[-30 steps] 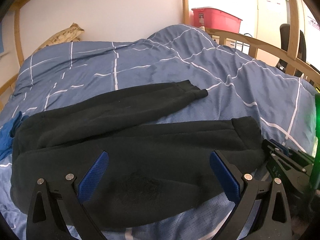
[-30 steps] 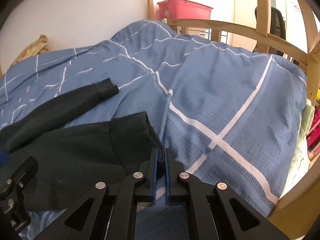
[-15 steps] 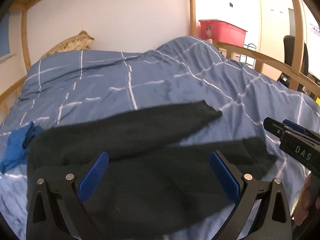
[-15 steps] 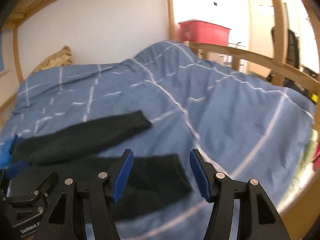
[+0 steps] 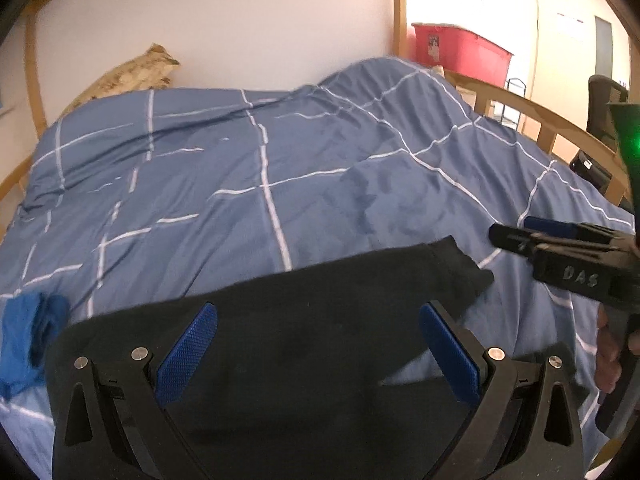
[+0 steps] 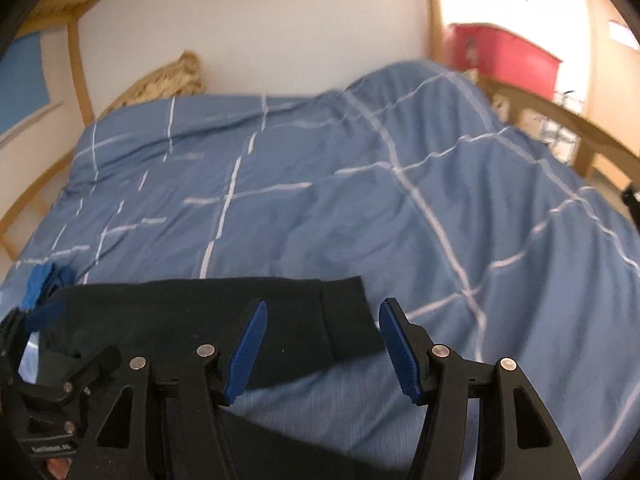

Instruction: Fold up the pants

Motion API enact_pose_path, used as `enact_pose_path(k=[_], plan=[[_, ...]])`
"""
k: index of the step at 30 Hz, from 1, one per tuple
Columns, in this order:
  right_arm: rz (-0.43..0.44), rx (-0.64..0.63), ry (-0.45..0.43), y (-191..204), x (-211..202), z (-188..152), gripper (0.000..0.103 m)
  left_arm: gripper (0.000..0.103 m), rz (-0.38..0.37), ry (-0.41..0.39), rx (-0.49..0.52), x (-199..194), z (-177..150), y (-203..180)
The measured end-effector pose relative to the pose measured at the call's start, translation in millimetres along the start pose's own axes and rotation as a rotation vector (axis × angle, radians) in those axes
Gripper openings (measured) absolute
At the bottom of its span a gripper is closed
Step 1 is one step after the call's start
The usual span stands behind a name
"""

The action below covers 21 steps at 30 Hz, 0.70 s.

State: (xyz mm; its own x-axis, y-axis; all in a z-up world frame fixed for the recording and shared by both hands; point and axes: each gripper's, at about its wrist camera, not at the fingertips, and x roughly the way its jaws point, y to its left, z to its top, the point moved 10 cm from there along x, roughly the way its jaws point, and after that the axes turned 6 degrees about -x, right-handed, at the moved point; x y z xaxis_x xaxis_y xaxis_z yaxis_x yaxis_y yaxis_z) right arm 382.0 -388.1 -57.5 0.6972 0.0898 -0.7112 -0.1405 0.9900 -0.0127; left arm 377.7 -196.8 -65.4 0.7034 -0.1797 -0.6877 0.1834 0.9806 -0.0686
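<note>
Black pants [image 5: 304, 320] lie flat on the blue checked duvet [image 5: 280, 168], legs pointing right, one cuff [image 5: 460, 268] at the right end. My left gripper [image 5: 316, 348] is open and empty, held above the pants' middle. My right gripper [image 6: 320, 344] is open and empty above the cuffed leg end [image 6: 344, 312]; it also shows at the right of the left wrist view [image 5: 560, 252]. The pants [image 6: 192, 312] fill the lower left of the right wrist view.
A small blue cloth [image 5: 28, 340] lies left of the pants on the duvet. A tan pillow [image 5: 128, 76] rests against the back wall. A wooden bed rail [image 5: 540, 116] runs along the right side, with a red storage bin [image 5: 460, 52] behind it.
My right gripper opened and let go of the pant leg. Both grippers rose and drew back from the bed. The pants now lie flatter, with the legs closer together.
</note>
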Motion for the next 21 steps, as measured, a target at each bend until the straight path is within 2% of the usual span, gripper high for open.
enact_pose_path(k=[8,12,17,21], plan=[[0.105,0.034,0.200,-16.1,59.2,5.5,0.059,0.103,-0.009,0.128,0.053,48.1,39.1,-7.2],[0.136,0.018,0.302,-21.3,87.6,-2.5,0.058,0.103,0.027,0.170,0.106,68.4,50.3,-7.1],[0.124,0.006,0.359,-30.0,115.3,-7.7,0.058,0.103,0.051,0.212,0.184,88.7,52.0,-11.5],[0.170,0.037,0.377,-30.4,128.1,-14.5,0.057,0.103,0.042,0.221,0.228,96.0,49.5,-18.2]])
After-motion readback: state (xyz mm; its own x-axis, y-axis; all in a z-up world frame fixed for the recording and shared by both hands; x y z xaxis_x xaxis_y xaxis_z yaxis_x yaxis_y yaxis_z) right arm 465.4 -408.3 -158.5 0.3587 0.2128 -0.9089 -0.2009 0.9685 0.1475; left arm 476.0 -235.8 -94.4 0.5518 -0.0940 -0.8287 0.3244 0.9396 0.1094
